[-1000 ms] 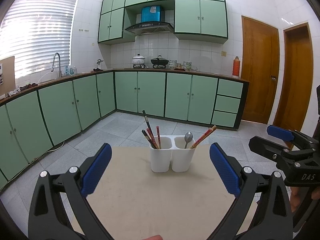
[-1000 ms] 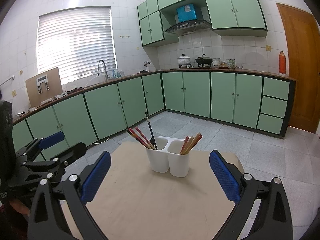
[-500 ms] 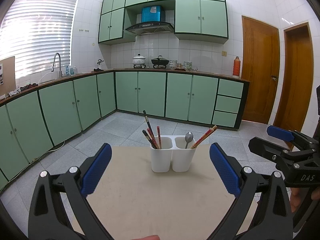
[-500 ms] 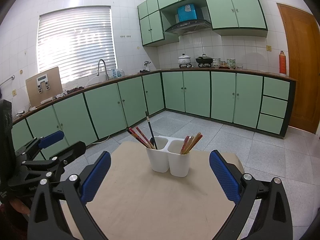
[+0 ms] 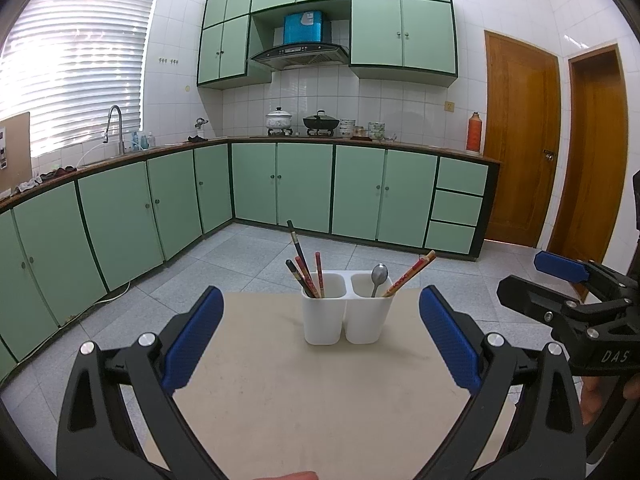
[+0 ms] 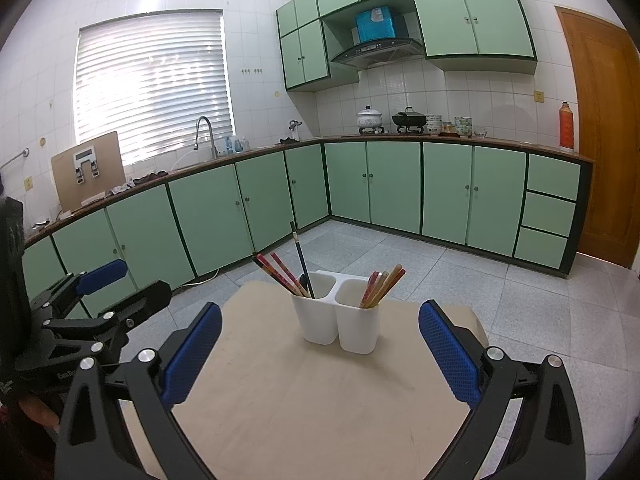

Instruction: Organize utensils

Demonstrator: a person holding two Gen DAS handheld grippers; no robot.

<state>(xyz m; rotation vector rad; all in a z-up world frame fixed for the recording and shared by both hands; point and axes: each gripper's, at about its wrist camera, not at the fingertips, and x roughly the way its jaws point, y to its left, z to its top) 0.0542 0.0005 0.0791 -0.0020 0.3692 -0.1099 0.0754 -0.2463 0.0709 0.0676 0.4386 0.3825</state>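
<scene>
Your left gripper (image 5: pixel 320 336) is spread wide with nothing between its blue pads, and your right gripper (image 6: pixel 320 340) is just as wide and just as empty. Take the white two-cup holder (image 5: pixel 346 308) as your landmark: it stands upright on the beige table (image 5: pixel 320 400), toward the far edge, with only a thin strip of tabletop behind it before the drop to the tiled floor (image 5: pixel 240 256).

In the holder's left cup, red and dark chopsticks (image 5: pixel 306 276) lean left and back. In its right cup stands a metal spoon (image 5: pixel 378 276), bowl up, beside a bundle of chopsticks (image 5: pixel 408 276) leaning out to the right.

On your side of the holder the bare tabletop runs right up to both grippers. To the holder's left and right the table edges angle away. Your right gripper sits well to the holder's right, past that edge in the left wrist view.
</scene>
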